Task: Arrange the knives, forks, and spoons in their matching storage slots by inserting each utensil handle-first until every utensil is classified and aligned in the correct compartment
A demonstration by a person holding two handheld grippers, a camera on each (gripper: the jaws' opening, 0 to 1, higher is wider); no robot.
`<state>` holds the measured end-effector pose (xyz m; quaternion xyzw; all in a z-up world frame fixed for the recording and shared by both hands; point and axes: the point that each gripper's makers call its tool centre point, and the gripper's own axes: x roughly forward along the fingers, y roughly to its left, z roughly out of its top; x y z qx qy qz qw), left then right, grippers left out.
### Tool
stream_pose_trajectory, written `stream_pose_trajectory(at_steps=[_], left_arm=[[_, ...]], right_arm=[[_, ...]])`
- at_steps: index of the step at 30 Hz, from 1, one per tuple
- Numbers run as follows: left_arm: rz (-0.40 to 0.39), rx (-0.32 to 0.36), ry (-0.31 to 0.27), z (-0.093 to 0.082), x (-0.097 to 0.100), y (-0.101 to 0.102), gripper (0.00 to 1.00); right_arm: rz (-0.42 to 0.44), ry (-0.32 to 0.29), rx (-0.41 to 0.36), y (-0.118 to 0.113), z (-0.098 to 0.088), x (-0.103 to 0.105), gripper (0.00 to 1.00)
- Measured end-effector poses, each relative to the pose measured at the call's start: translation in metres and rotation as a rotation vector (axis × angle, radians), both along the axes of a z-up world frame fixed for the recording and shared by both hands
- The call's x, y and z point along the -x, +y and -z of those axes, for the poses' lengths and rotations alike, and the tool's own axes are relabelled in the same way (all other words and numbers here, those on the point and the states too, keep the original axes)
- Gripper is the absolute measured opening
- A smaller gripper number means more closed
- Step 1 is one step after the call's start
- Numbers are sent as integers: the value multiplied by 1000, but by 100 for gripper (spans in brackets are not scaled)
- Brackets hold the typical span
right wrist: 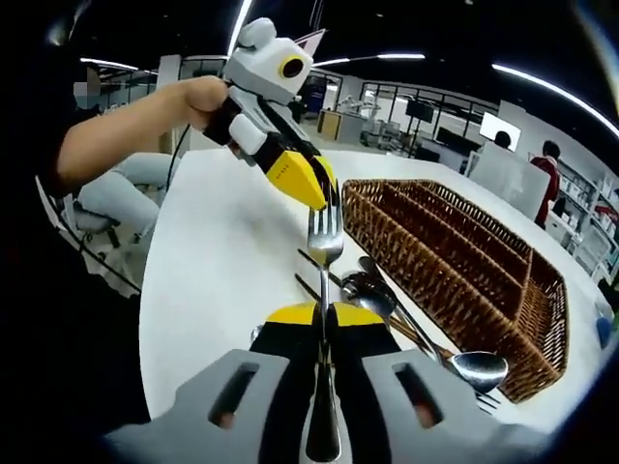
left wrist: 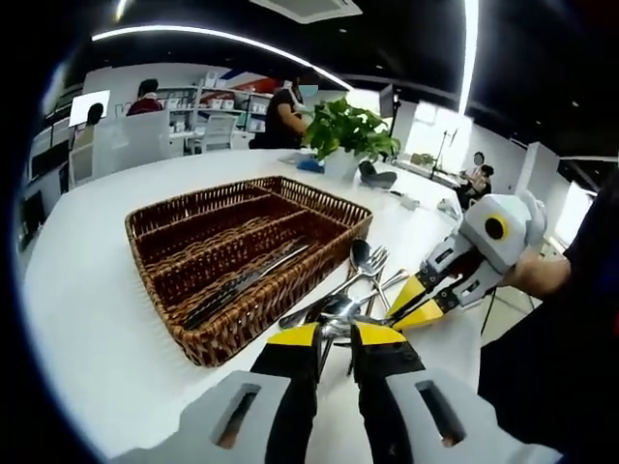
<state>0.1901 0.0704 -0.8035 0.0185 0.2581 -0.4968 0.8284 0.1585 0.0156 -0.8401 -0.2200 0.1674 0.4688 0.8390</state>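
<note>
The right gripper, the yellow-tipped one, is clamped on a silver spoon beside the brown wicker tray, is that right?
Not quite. In the right gripper view the yellow-tipped right gripper is shut on a silver metal fork, tines pointing away, not a spoon. It does sit beside the brown wicker tray.

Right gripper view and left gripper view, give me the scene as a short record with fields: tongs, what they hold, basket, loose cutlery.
right tongs: shut on the fork, tines pointing away from the camera
left tongs: at the fork's tines, closed or nearly so; grip on the fork unclear
wicker basket: on the white table, long compartments, dark utensils lying in the near one
loose cutlery: spoons and forks piled on the table beside the basket
potted plant: behind the basket
</note>
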Motion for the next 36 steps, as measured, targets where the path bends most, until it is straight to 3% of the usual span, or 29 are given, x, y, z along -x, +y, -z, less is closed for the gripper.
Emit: stream_pose_trajectory(at_steps=[12,16,20,29,36], left_arm=[[12,-1,-96,-14,8,2,32],[-2,9,-130,-20,13,1,33],[-5,14,-176,-26,22,-3,42],[-34,23,-206,-35,31,-4,60],[-82,55,-221,-45,29,-1,70]], right_arm=[[3,7,-4,-7,-16,3,3],[-11,-25,5,-12,-31,2,3],[-31,-44,4,-15,-49,0,2],[-96,-65,-17,-16,-86,-10,2],[-158,-125,36,-18,-99,-31,2]])
